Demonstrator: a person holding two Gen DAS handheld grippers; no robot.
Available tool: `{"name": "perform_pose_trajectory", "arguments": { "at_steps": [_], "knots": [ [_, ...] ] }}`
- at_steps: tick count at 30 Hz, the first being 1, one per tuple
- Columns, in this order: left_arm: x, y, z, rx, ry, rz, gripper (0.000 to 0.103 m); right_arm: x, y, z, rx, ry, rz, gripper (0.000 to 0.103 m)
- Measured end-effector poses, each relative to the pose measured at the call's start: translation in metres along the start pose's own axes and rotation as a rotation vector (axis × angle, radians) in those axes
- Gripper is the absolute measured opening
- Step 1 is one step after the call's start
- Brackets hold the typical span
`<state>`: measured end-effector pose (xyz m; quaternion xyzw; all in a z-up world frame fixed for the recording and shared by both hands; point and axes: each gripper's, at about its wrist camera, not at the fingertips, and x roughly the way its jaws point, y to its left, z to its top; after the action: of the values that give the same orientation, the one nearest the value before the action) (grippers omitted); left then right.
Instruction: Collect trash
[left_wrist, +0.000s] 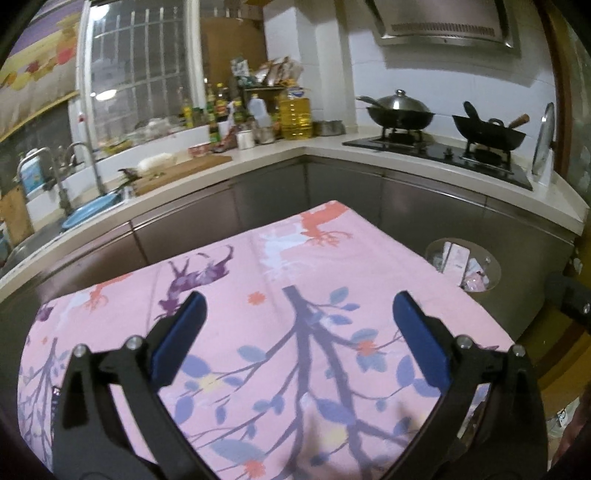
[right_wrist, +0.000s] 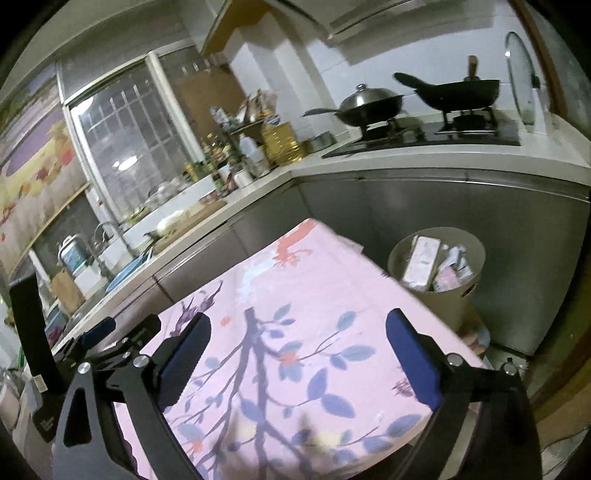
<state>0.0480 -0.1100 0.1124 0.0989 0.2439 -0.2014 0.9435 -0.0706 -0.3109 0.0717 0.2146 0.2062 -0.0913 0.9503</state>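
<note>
With both tools hanging above the pink, tree-printed cloth (left_wrist: 280, 295) that covers my worktop, I read this as the gap between one pickup and the next, or possibly the end of the job. On the left gripper (left_wrist: 300, 308) the jaws are spread wide with nothing between them but bare fabric, and on the right gripper (right_wrist: 298, 330) the jaws stand just as wide and just as empty. No loose trash shows anywhere on the cloth in either wrist view. What has been gathered sits in the round bin (right_wrist: 471, 251) on the floor just off the far right corner of the worktop, below the cabinet fronts: flat boxes and wrappers (right_wrist: 423, 260) fill it close to the rim. From the right wrist I also catch the other tool's dark frame at my left edge, so the two are side by side and near each other. My next move, as I judge it, calls for a look around before any reach, sweeping the cameras over the cloth's near edge and the floor, since nothing within view needs grasping now.
</note>
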Motion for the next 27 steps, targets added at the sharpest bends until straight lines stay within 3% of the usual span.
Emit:
{"name": "perform_pose_trajectory", "arguments": {
  "at_steps": [14,23,27],
  "knots": [
    [-0.032,0.035,-0.011,-0.074,-0.035,0.029,0.097,-0.016,0.045,-0.009,-0.055,-0.008,0.056,0.093],
    [-0.040,0.020,-0.011,-0.054,-0.036,0.005,0.097,-0.022,0.025,-0.016,0.035,-0.028,-0.062,0.097],
    [-0.042,0.007,-0.012,-0.030,-0.030,-0.005,0.097,-0.021,0.009,-0.021,0.085,-0.002,-0.071,0.097]
  ]
}}
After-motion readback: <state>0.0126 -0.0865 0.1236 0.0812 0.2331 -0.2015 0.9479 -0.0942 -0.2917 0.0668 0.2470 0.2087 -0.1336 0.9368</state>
